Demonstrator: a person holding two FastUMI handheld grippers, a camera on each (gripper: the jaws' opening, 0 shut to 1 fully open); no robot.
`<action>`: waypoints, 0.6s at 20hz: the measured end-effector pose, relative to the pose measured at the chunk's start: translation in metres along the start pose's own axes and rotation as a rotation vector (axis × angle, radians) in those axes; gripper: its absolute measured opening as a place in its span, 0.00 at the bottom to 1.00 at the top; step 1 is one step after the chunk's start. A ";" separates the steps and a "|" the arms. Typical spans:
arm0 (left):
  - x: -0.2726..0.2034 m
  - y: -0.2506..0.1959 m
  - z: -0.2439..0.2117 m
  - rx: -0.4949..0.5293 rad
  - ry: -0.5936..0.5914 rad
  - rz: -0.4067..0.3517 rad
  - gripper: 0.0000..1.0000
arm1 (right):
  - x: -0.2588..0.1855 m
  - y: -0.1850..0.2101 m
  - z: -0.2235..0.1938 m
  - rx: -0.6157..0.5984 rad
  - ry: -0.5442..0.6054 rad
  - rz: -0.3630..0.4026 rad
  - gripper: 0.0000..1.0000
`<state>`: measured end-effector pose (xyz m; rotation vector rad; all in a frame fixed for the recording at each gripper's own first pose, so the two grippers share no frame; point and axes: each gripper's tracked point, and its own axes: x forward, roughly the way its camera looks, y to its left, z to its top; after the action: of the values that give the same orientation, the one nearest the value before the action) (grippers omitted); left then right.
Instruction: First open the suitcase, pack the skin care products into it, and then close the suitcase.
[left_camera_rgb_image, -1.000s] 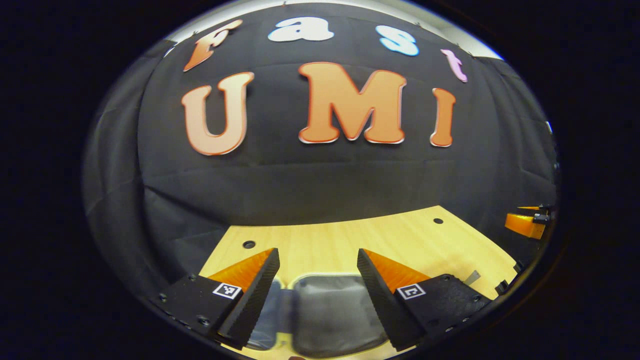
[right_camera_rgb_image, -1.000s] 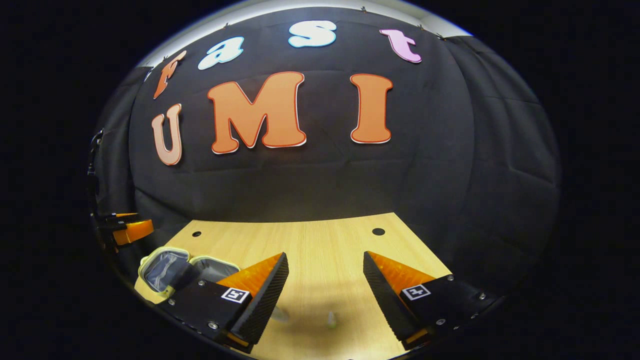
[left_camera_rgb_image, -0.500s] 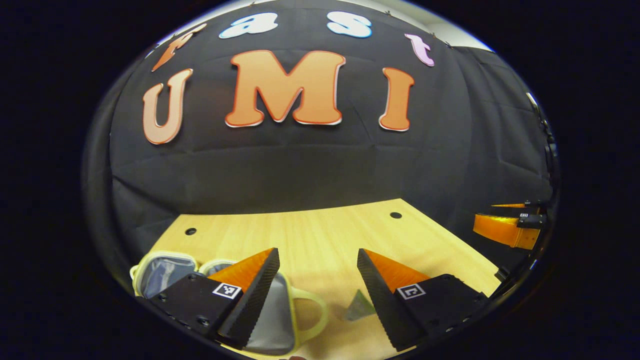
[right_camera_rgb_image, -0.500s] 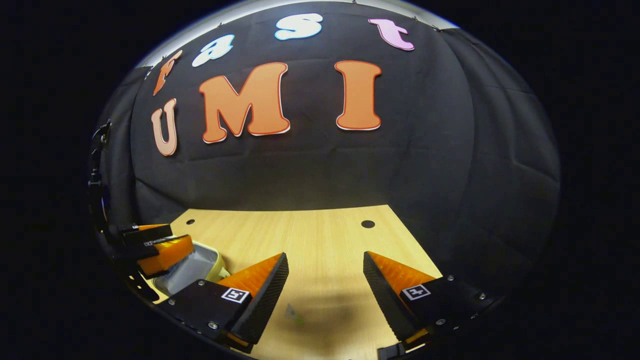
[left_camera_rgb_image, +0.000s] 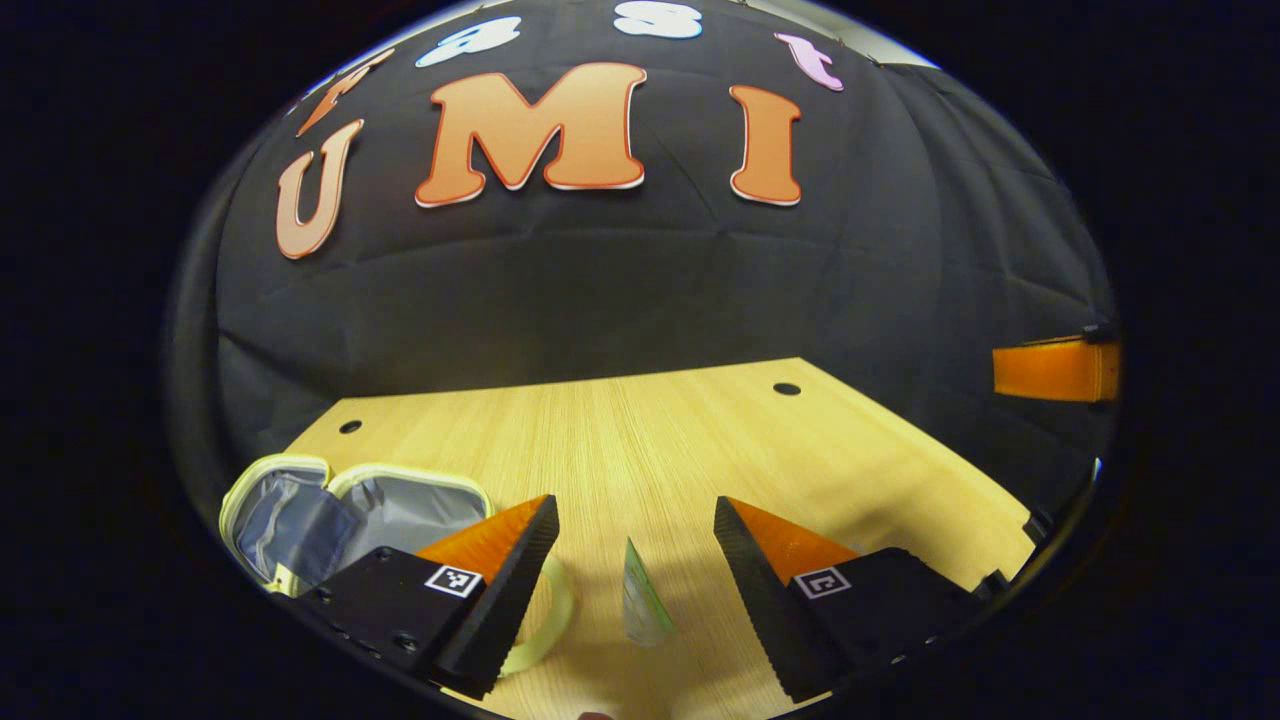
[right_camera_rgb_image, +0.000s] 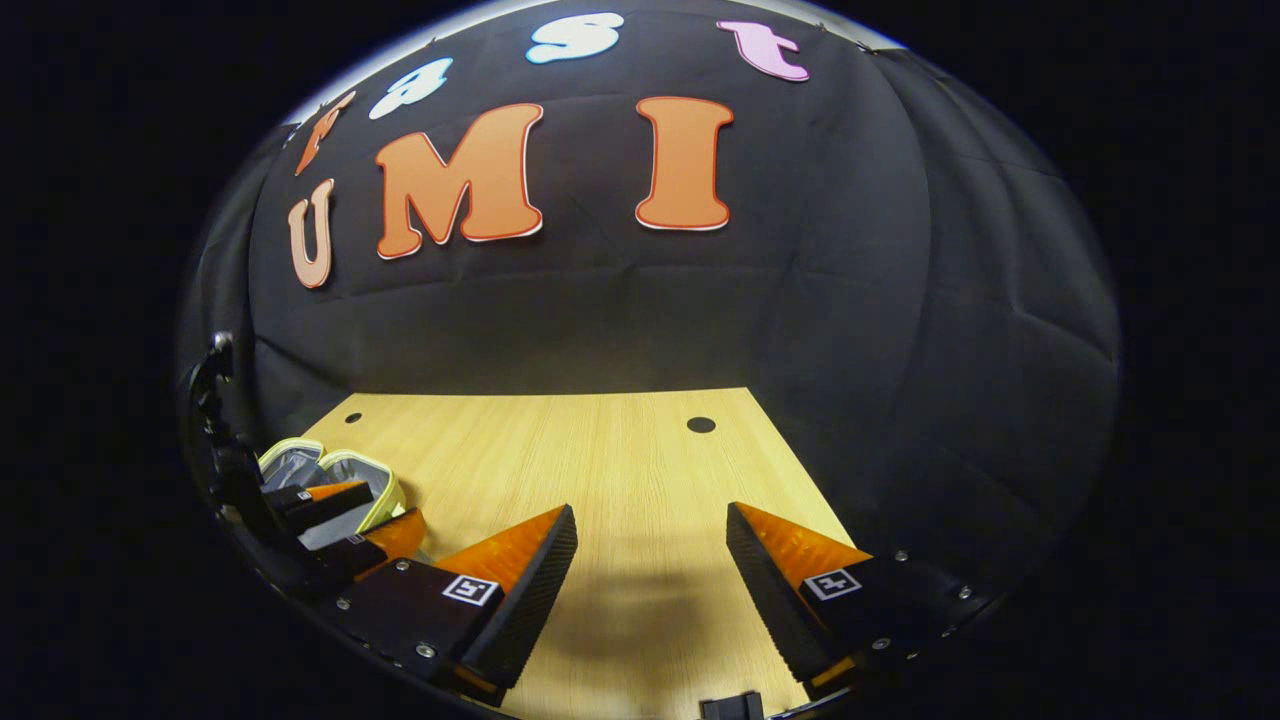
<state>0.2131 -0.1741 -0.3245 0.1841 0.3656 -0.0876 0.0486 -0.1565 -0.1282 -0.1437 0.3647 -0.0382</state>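
Now hovering low over the wooden surface (left_camera_rgb_image: 640, 440): left tongs (left_camera_rgb_image: 636, 512), spread wide, gripping nothing. Standing between their fingers, touching neither: a small pale-green sachet (left_camera_rgb_image: 642, 600), upright on the wood, thin edge toward the camera. Lying open to the left: the suitcase (left_camera_rgb_image: 330, 510), a small yellow-rimmed case with grey lining, both halves flat on the surface, its looped handle (left_camera_rgb_image: 545, 620) curling out just beside the left finger. Contents of the case too dim to tell. At the far right edge of the left gripper view, well apart from the sachet: one finger of the right tongs (left_camera_rgb_image: 1050, 370), raised above the surface.

Right tongs (right_camera_rgb_image: 650, 520) likewise wide apart, empty, bare wood between the fingers with a soft shadow on it. At lower left of the right gripper view: the suitcase (right_camera_rgb_image: 375, 485) again, open, partly hidden behind the left tongs (right_camera_rgb_image: 355, 515), whose fingers point across its near half. Two dark round holes near the back corners of the surface (right_camera_rgb_image: 600, 450), with the black cloth wall behind.
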 end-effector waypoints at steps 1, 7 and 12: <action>0.005 -0.001 -0.012 0.006 0.016 0.004 0.97 | 0.001 -0.002 -0.003 -0.002 0.007 0.001 0.95; 0.020 -0.016 -0.052 -0.036 0.060 -0.013 0.97 | 0.006 -0.010 -0.012 -0.048 0.010 -0.010 0.95; 0.030 -0.008 -0.056 -0.013 0.042 0.016 0.47 | 0.008 -0.008 -0.027 -0.028 0.032 -0.014 0.95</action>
<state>0.2204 -0.1722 -0.3878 0.1759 0.4065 -0.0661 0.0467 -0.1690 -0.1548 -0.1738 0.3961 -0.0495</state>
